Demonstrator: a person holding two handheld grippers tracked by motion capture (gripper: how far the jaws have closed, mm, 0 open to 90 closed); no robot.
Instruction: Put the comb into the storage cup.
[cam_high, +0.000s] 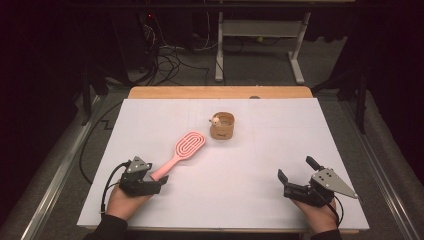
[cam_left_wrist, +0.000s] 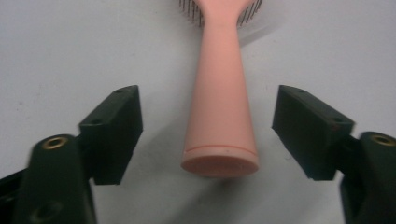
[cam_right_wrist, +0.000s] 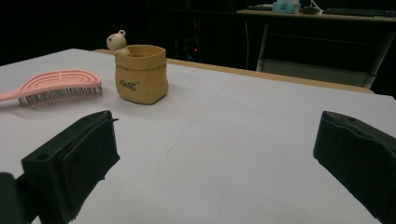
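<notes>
A pink hairbrush (cam_high: 186, 147) lies bristles down on the white table sheet (cam_high: 280, 135), its handle pointing toward the near left. My left gripper (cam_high: 161, 182) rests at the handle's end. In the left gripper view its jaws stand open on either side of the handle (cam_left_wrist: 219, 116), with a gap on both sides. A tan fabric pouch (cam_high: 222, 126) with a small bear figure (cam_right_wrist: 116, 43) on its rim stands upright behind the brush head. My right gripper (cam_high: 296, 168) sits open and empty at the near right, facing the pouch (cam_right_wrist: 140, 77) and the brush (cam_right_wrist: 60, 86).
The wooden table edge (cam_high: 220, 92) shows beyond the white sheet. Behind it are a desk frame (cam_high: 260, 45) and loose cables (cam_high: 170, 60) on the floor. A metal rail (cam_high: 60, 175) runs along the table's left side.
</notes>
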